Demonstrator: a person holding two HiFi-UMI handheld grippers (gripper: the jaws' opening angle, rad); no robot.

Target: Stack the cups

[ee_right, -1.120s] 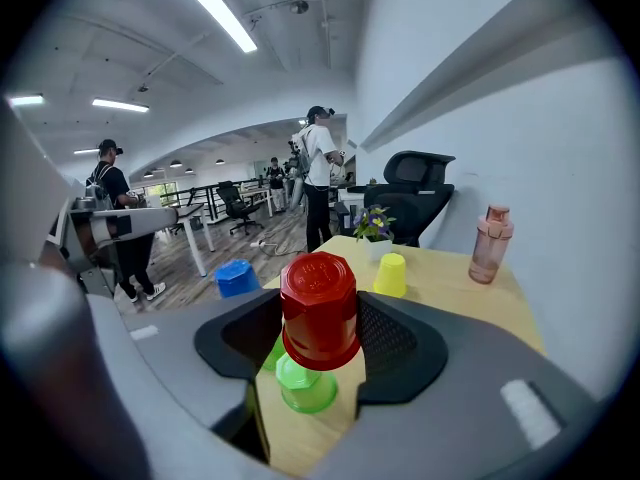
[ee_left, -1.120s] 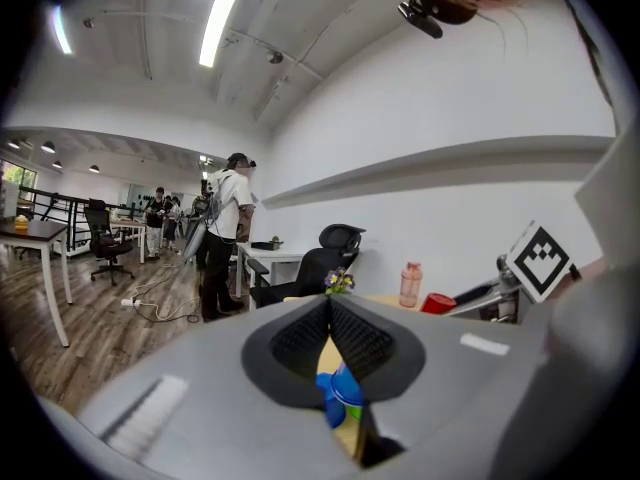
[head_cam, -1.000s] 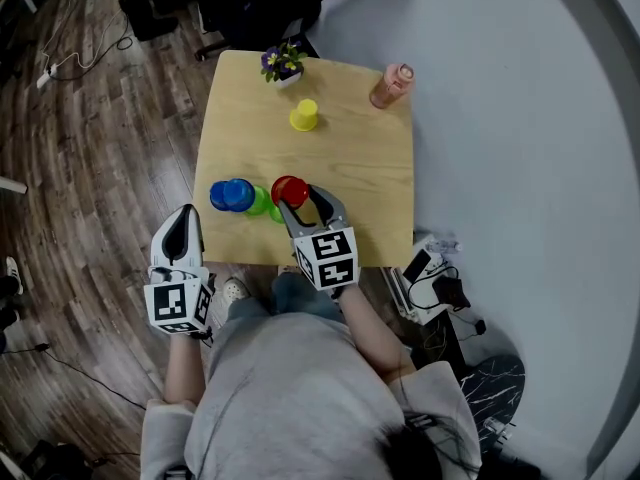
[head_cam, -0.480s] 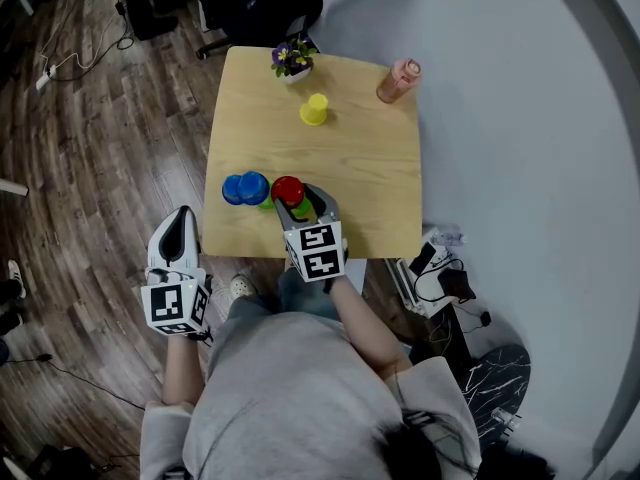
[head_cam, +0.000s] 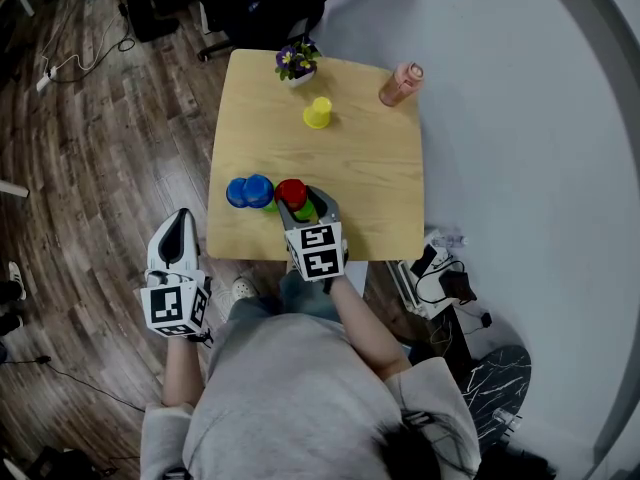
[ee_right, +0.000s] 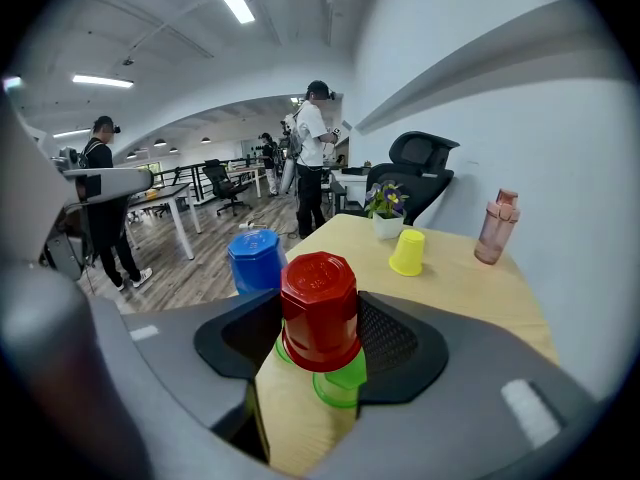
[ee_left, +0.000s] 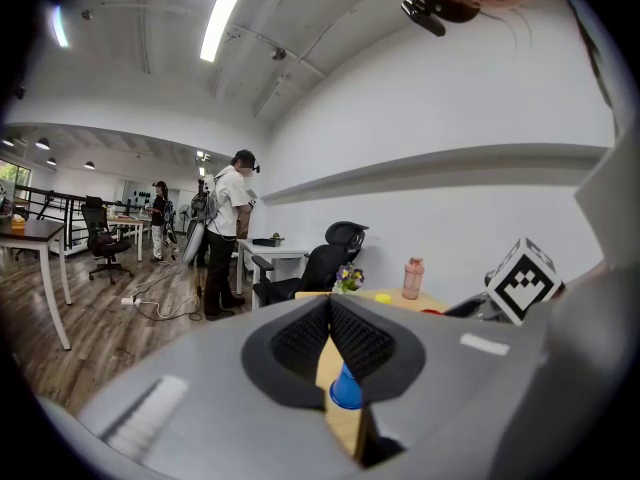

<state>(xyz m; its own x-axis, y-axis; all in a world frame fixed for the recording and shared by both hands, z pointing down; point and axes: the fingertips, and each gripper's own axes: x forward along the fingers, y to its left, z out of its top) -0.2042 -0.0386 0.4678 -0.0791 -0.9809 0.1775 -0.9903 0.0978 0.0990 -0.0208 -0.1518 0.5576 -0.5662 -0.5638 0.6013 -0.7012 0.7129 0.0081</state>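
The red cup (ee_right: 320,303) is pinched between the fingers of the right gripper (head_cam: 307,206) over the green cup (ee_right: 342,380). If it is released off-centre, it could be toppled. The fingers of the left gripper (ee_left: 330,340) are pressed together.

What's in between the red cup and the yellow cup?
Only bare wooden tabletop separates the red plastic cup and the yellow plastic cup; the head view shows it.

Pale, smooth, matt wood for the table (head_cam: 360,168); darker, glossier wood planks on the floor (head_cam: 110,138). Smooth, slightly shiny plastic in the red cup (ee_right: 318,313), green cup (ee_right: 345,376), blue cup (ee_right: 257,260) and yellow cup (ee_right: 407,253). Matt grey plastic on the right gripper (ee_right: 320,313), with ribbed black pads (ee_right: 392,338).
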